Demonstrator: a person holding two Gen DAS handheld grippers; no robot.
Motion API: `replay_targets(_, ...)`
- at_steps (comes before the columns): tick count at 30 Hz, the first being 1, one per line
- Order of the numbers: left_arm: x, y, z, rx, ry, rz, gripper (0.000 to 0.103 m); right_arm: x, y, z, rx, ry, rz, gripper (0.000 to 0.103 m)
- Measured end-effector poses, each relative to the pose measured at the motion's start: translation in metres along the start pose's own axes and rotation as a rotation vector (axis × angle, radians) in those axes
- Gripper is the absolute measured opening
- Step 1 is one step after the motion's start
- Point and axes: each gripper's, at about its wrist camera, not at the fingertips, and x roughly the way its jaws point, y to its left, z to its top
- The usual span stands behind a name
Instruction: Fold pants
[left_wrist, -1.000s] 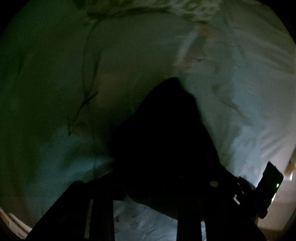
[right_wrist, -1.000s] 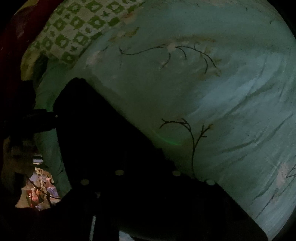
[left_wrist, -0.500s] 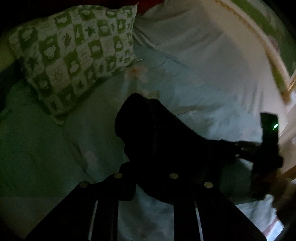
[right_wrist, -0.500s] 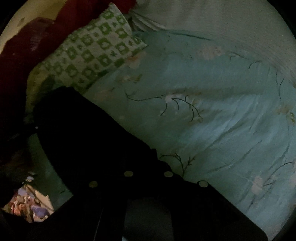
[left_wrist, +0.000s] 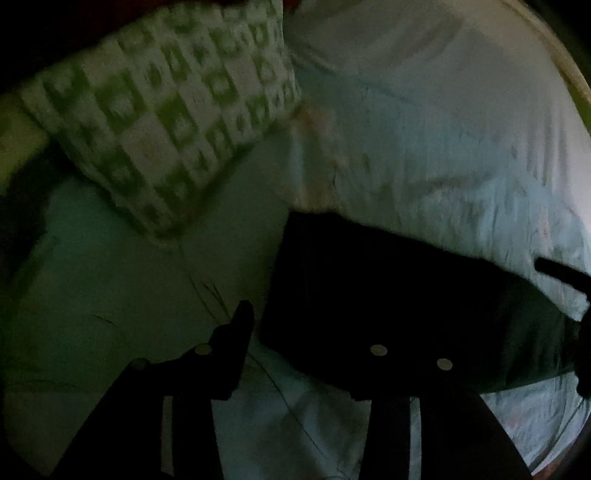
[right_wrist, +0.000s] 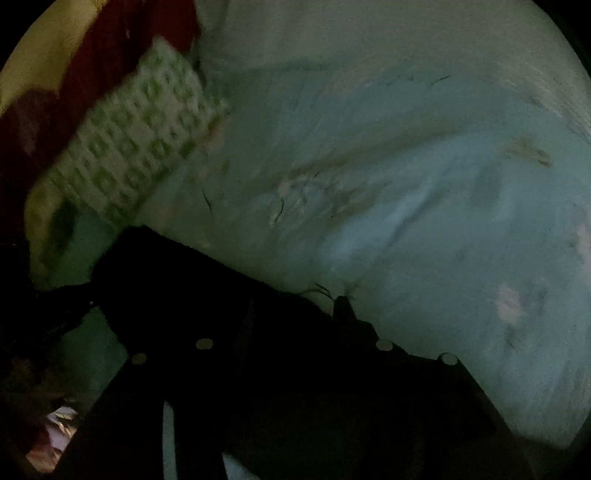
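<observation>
The black pants (left_wrist: 388, 295) lie as a dark flat shape on the pale blue bedsheet (left_wrist: 424, 147); they also show in the right wrist view (right_wrist: 207, 295). My left gripper (left_wrist: 306, 332) is open: its left finger (left_wrist: 236, 332) stands free over the sheet, its right finger is lost against the dark cloth. My right gripper (right_wrist: 280, 325) is over the pants' edge. Its right fingertip (right_wrist: 341, 306) shows apart at the cloth's edge; the left one is hidden in the dark, so the jaws look open.
A green and white checked pillow (left_wrist: 173, 110) lies at the head of the bed, also in the right wrist view (right_wrist: 140, 147). A dark red blanket (right_wrist: 85, 62) lies behind it. The other gripper's body (left_wrist: 565, 277) shows at the right edge.
Both grippers have let go of the pants, which now lie flatter on the sheet. The left jaws have opened. Both cameras have dropped closer to the bed.
</observation>
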Motion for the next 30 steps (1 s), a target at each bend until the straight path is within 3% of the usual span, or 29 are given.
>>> replay_targets(3, -0.016, -0.012, 0.008, 0.039, -0.029, -0.053, 0.048, -0.037, -0.021, -0.023, 0.082, -0.047, -0.012, 0.046)
replay_targets(6, -0.019, -0.047, 0.014, 0.136, -0.027, -0.115, 0.051, -0.067, -0.044, -0.053, 0.164, -0.074, -0.054, 0.046)
replay_targets(17, -0.003, -0.233, -0.010, 0.540, 0.087, -0.344, 0.054, -0.148, -0.122, -0.160, 0.500, -0.164, -0.219, 0.046)
replay_targets(23, -0.006, -0.320, -0.025, 0.745, 0.118, -0.418, 0.059, -0.179, -0.148, -0.199, 0.611, -0.217, -0.286, 0.046)
replay_targets(30, -0.002, -0.399, -0.023, 0.865, 0.157, -0.480, 0.061, -0.199, -0.175, -0.224, 0.711, -0.277, -0.318, 0.046)
